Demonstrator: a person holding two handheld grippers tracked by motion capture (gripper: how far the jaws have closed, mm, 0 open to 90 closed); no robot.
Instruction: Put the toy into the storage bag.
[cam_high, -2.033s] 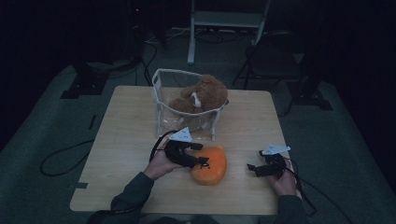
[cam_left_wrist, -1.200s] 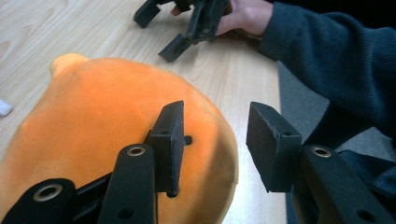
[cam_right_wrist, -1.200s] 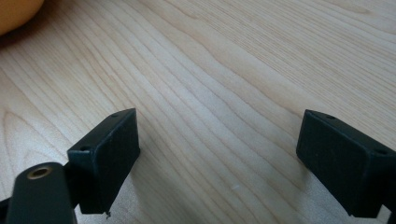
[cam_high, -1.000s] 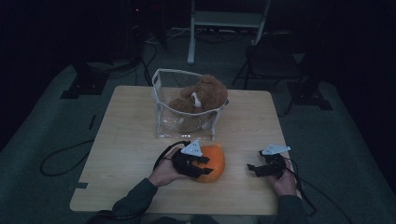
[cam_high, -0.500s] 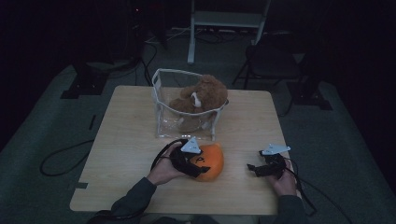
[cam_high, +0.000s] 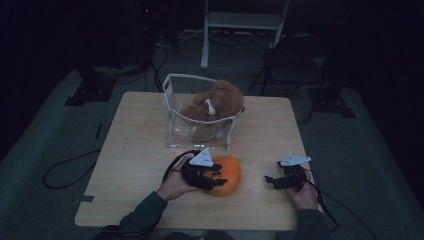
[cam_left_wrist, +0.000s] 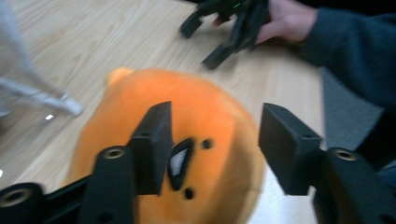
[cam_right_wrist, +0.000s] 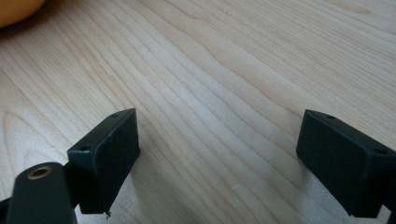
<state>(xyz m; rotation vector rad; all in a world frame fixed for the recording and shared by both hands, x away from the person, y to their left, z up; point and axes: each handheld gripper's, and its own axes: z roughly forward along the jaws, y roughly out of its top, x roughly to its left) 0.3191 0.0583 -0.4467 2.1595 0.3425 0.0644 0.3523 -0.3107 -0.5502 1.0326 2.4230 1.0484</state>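
Orange plush toy (cam_high: 226, 175) lies on the wooden table (cam_high: 130, 150) just in front of the clear bin (cam_high: 172, 107) that holds a brown teddy bear (cam_high: 215, 102), seen from the high view; the left gripper (cam_high: 212, 177) sits right on it, the right gripper (cam_high: 272, 181) well apart to its right. From the left gripper view, the jaws have just been closing and straddle the toy's face, gap to spare, not pressing. From the right gripper view, wide jaws over bare wood.
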